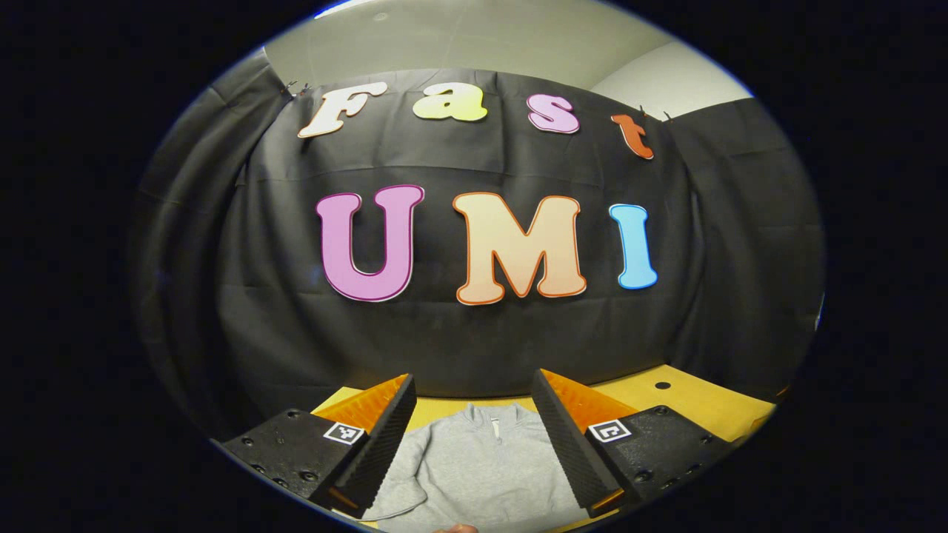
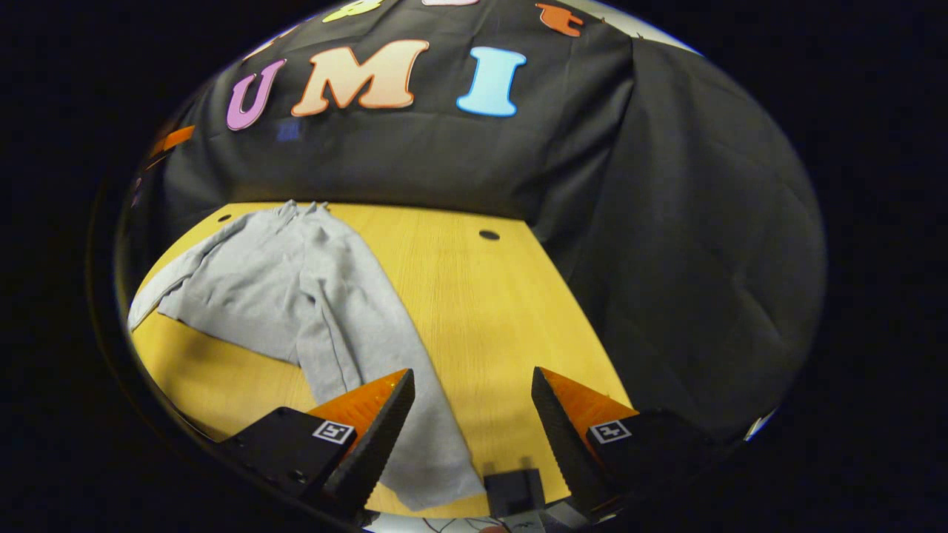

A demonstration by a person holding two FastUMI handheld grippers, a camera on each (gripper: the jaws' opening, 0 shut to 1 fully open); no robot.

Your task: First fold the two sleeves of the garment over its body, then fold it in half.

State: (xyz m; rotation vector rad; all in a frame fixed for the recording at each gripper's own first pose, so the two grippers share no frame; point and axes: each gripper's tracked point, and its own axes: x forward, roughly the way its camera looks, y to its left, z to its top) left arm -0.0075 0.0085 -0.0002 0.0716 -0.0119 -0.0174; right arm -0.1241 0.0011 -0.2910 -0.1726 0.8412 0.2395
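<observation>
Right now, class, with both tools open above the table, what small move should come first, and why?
Probably lower the right tool onto the cuff end of the grey fleece pullover's long sleeve. That sleeve lies stretched out flat on the yellow wooden table, unfolded, its end beside the open tool; the left tool hangs open over the collar.

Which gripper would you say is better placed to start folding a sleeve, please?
Probably the right gripper: it hangs open over the table with a sleeve of the grey garment lying just beside its fingers. The left gripper, also open, faces the collar, aimed largely at the wall.
</observation>
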